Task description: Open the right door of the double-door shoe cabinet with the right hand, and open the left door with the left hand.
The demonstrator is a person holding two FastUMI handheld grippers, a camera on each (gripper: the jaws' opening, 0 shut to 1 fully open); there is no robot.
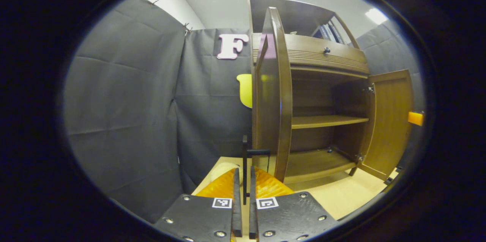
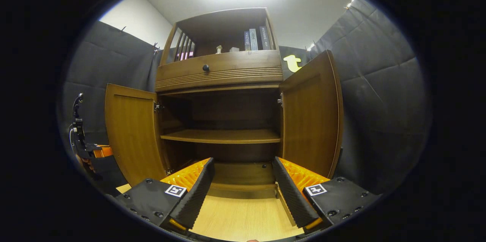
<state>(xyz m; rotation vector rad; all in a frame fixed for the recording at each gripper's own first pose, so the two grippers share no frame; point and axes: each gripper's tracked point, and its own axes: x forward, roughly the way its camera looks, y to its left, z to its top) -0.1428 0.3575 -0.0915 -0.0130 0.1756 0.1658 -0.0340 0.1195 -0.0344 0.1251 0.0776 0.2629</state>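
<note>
Left hand-held gripper (image 1: 243, 192): your fingers are pressed nearly together, with a thin dark upright piece between them. It looks like the left door's pull, but you cannot tell from the left gripper view whether both fingers truly bear on it.
Right hand-held gripper (image 2: 243, 189): your fingers are spread wide with nothing between them, facing straight into the cabinet from in front.
Shoe cabinet (image 2: 220, 69): it stands on the pale wooden floor (image 2: 243, 219) against the booth's wall, with a drawer front and knob (image 2: 205, 68) above the doors and books (image 2: 255, 39) on the open top.
Left door (image 1: 271, 94): it is swung well out; you see it almost edge-on just beyond your left fingers. In the right gripper view it stands open at the left.
Right door (image 2: 309, 117): it is swung out at the right, apart from your right fingers.
Inside: a middle shelf (image 2: 222, 135) and a bottom board, both bare as far as you can see.
Progress: judging by how the doors stand, both are open, so little seems left.
Handling: these are stiff wooden panels on metal hinges, probably light to swing and free-moving. They will follow an arc, so pull along it rather than straight back.
Where to hold: take the slim pull at the free edge, farthest from the hinges. The smooth finished wood would likely slip in a flat pinch.
Risk: a door pushed past its hinge stop could strain the hinges.
</note>
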